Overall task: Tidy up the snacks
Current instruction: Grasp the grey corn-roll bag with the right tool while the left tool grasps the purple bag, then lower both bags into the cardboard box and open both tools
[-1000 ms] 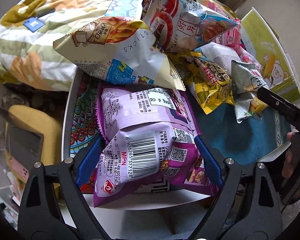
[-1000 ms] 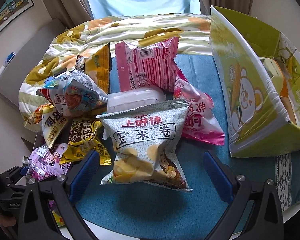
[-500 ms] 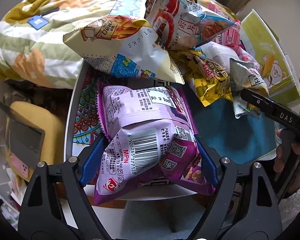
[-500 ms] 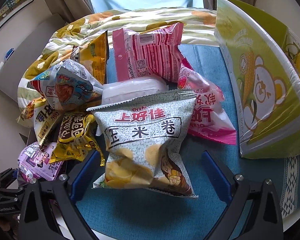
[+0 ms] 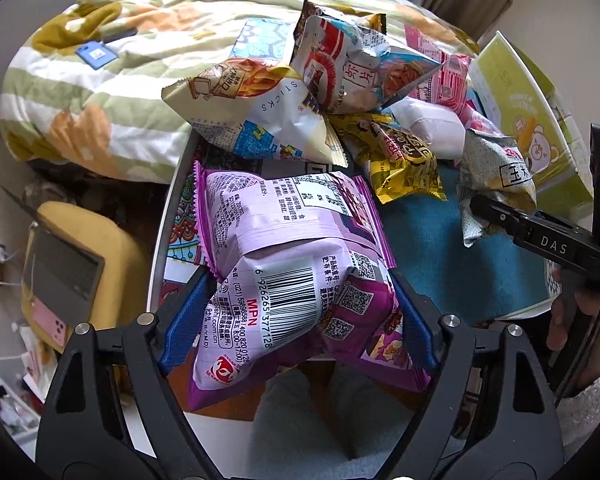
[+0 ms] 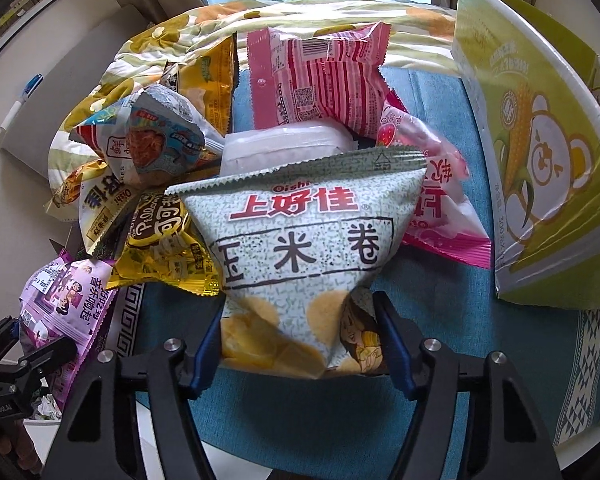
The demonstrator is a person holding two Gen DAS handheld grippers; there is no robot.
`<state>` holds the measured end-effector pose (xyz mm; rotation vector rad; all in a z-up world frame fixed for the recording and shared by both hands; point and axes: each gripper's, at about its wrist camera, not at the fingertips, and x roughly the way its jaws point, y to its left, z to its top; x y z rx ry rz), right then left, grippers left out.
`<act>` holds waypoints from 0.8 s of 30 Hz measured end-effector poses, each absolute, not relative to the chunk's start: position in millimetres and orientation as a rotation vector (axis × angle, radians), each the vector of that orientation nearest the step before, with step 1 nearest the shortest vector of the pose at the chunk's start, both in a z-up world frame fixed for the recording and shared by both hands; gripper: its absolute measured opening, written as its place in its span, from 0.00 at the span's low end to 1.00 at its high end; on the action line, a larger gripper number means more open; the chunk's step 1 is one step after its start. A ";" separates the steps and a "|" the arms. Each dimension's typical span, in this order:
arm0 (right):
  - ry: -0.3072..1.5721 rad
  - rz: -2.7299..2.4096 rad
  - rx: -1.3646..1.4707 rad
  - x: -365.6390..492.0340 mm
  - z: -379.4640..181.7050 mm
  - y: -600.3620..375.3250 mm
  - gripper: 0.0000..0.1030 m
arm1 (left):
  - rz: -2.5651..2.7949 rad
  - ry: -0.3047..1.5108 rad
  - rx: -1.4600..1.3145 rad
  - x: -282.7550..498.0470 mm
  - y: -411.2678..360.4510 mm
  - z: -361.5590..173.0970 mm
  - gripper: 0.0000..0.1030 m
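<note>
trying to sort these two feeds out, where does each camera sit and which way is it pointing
Left wrist: on the left claw, looking along its fingers over the table edge toward the bed; the claw is shut on the purple bag, and the right claw and the person's hand show at right.
Right wrist: on the right claw, facing the window; it is shut on the green bag, with the box at right and the left claw at lower left.
Shared: both bags, the yellow bag, the box.
</note>
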<state>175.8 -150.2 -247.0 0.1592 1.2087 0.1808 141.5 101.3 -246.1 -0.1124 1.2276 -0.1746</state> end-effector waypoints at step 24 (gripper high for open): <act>0.933 0.240 0.190 129.0 -100.1 -240.5 0.62 | -0.246 0.905 -0.017 140.2 -36.8 -96.0 0.80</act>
